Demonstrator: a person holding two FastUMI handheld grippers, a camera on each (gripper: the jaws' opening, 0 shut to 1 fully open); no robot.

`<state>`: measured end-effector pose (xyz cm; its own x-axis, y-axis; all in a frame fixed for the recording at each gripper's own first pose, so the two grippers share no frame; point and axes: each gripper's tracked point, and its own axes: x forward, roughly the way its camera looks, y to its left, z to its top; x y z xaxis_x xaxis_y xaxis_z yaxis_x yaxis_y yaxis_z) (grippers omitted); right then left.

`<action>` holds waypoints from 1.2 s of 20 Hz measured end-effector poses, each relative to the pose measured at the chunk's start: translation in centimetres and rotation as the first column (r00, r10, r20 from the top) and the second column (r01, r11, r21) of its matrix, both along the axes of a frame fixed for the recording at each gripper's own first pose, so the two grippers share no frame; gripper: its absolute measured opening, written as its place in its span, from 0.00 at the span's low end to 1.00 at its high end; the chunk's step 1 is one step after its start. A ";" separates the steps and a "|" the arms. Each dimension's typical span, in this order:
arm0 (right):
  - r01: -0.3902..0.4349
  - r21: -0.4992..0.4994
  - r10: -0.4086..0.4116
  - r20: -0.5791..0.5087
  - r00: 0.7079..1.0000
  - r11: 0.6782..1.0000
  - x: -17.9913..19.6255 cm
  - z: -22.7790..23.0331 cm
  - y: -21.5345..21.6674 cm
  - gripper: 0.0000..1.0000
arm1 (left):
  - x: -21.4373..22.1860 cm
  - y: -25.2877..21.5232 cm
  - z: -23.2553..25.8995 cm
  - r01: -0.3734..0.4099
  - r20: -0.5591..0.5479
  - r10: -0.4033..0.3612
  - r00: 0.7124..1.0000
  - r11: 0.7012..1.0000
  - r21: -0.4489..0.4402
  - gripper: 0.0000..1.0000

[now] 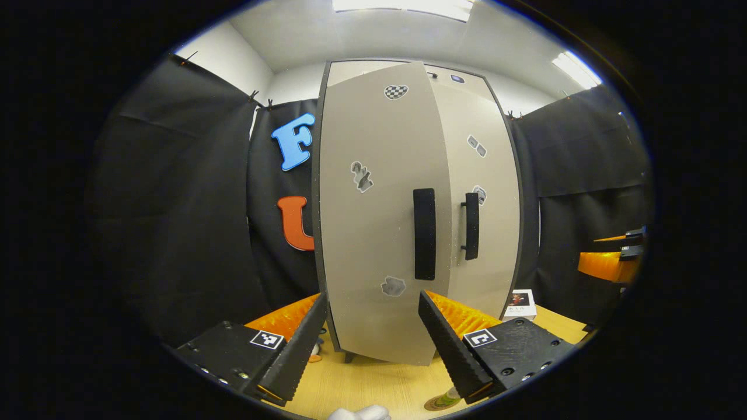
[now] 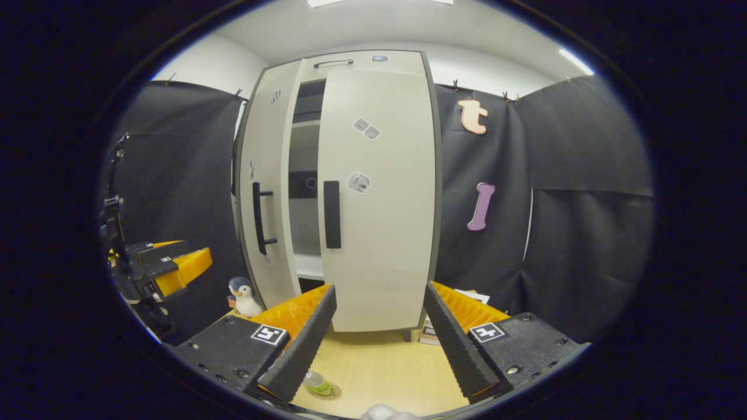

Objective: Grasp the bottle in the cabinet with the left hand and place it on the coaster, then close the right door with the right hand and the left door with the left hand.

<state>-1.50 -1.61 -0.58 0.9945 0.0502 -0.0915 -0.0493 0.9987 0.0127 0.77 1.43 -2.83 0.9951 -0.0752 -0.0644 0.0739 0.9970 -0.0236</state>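
Bottle on the coaster, cabinet half shut.
My left hand-held gripper (image 1: 372, 326) and right hand-held gripper (image 2: 379, 318) gape empty; right door (image 2: 376, 198) closed, left door (image 1: 382, 216) ajar.

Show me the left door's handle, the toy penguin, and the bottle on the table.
Left door handle (image 1: 424, 233), left gripper view, middle of the bar.
Toy penguin (image 2: 244, 297), right gripper view, its body.
Bottle (image 2: 318, 384), right gripper view, its side beside the finger.

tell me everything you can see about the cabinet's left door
The left door is a tall beige panel, smooth like laminate, with a vertical black bar handle near its free edge and small grey stickers on its face. It hangs ajar, swung partway out from the cabinet standing on the wooden table. Nothing touches it.
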 end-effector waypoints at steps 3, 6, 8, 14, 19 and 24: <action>0.009 -0.007 -0.009 0.006 1.000 1.000 0.0 -0.2 0.2 0.94 | -1.1 1.4 -0.7 -0.039 -0.013 0.039 0.999 0.999 0.004 0.96; 0.027 -0.011 -0.026 0.021 0.999 1.000 0.3 -0.3 0.2 0.95 | -1.9 2.6 -1.3 -0.071 -0.033 0.070 0.997 0.997 -0.009 0.96; 0.032 -0.012 -0.031 0.021 0.999 0.999 0.5 -0.6 0.4 0.95 | -2.0 3.4 -1.4 -0.092 -0.033 0.091 0.995 0.996 -0.003 0.96; 0.032 -0.011 -0.032 0.029 0.999 0.999 1.0 0.1 0.5 0.95 | -1.8 4.0 -1.0 -0.110 -0.020 0.110 0.994 0.994 0.007 0.96; 0.033 -0.009 -0.033 0.027 0.999 0.999 0.8 0.0 0.6 0.95 | -1.5 3.5 -1.1 -0.097 -0.024 0.097 0.995 0.995 0.013 0.96; 0.043 -0.001 -0.043 0.027 0.999 0.999 0.7 -0.1 0.0 0.94 | -1.3 3.0 -1.1 -0.088 -0.022 0.088 0.996 0.996 0.013 0.96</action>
<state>-0.84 -1.56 -0.69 0.9979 0.0069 -0.0652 -0.0062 0.9999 0.0103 -0.53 4.40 -3.91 0.9961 0.0135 -0.0872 -0.0147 0.9998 -0.0125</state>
